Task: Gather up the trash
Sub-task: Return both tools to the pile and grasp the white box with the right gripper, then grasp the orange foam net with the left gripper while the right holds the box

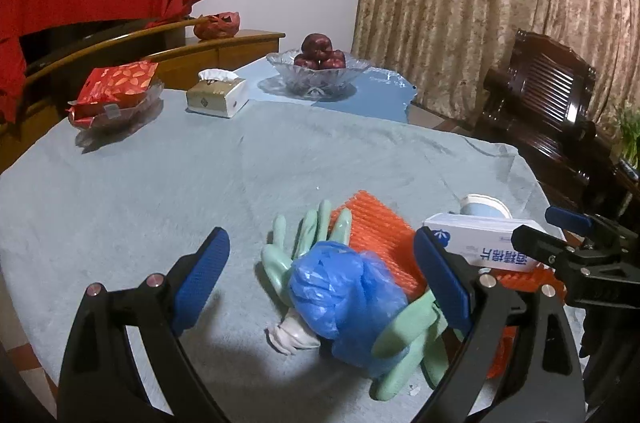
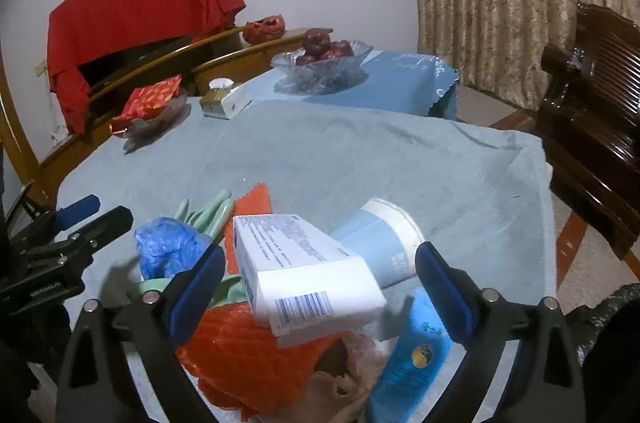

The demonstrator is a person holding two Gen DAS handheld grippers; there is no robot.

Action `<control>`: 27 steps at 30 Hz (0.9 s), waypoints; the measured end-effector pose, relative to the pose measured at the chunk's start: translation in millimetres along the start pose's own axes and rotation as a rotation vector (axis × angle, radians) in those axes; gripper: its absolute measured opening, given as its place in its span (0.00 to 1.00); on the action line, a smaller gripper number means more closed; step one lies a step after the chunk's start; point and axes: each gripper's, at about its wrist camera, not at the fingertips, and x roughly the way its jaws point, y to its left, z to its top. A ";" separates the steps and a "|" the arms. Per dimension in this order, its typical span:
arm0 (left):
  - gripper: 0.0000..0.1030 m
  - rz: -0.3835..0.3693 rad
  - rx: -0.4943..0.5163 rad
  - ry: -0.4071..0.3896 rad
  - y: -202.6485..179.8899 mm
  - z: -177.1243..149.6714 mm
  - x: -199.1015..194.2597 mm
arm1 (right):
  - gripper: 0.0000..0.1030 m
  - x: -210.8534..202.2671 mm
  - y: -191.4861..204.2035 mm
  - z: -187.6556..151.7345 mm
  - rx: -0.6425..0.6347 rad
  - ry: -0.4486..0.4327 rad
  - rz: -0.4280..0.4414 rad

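From the left wrist, the left gripper (image 1: 322, 277) stands with its ribbed blue pads wide apart and nothing pressed between them. Just beyond and between them lies a crumpled blue plastic bag (image 1: 344, 289), glossy and thin, on top of pale green rubber gloves (image 1: 310, 239) with splayed fingers. A twisted wad of white tissue (image 1: 292, 335) pokes out beside the bag. Behind is a corrugated orange sheet (image 1: 380, 227) and on it a white carton (image 1: 480, 241) with blue print, all on the fuzzy grey-blue tablecloth (image 1: 160, 183). Farther back a cut-glass bowl (image 1: 320, 71) holds dark red fruit.

From the right wrist, the right gripper (image 2: 320, 287) is likewise spread wide, gripping nothing. The white carton (image 2: 308, 275) (barcode on its near end) lies tilted between the pads without touching them, resting on the orange sheet (image 2: 240, 351). A paper cup (image 2: 380, 243), pale blue with a white rim, lies on its side behind it. A flat blue packet (image 2: 412, 363) lies close below the right-hand pad.
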 end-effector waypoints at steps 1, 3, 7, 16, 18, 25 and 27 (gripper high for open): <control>0.88 0.001 -0.001 0.002 0.7 -0.1 1.1 | 0.89 2.7 0.4 0.1 -0.003 0.006 0.008; 0.88 0.001 -0.001 0.004 1.6 -1.5 2.5 | 0.86 7.6 2.6 0.1 -0.009 0.019 0.021; 0.88 0.000 -0.006 0.010 2.6 -3.4 4.5 | 0.78 14.6 3.8 -3.2 -0.005 0.047 0.051; 0.88 -0.009 0.002 0.012 -2.6 -5.0 3.3 | 0.55 8.6 1.9 -5.6 0.003 0.044 0.079; 0.88 -0.014 0.004 0.010 -5.6 -4.7 1.6 | 0.55 1.9 3.2 -5.8 -0.009 0.028 0.072; 0.88 -0.040 0.019 -0.004 -19.7 -3.0 -9.5 | 0.54 -26.4 4.8 -3.5 -0.007 -0.034 0.092; 0.88 -0.048 0.024 -0.008 -24.5 -2.6 -13.4 | 0.54 -40.2 3.7 -3.7 0.001 -0.061 0.089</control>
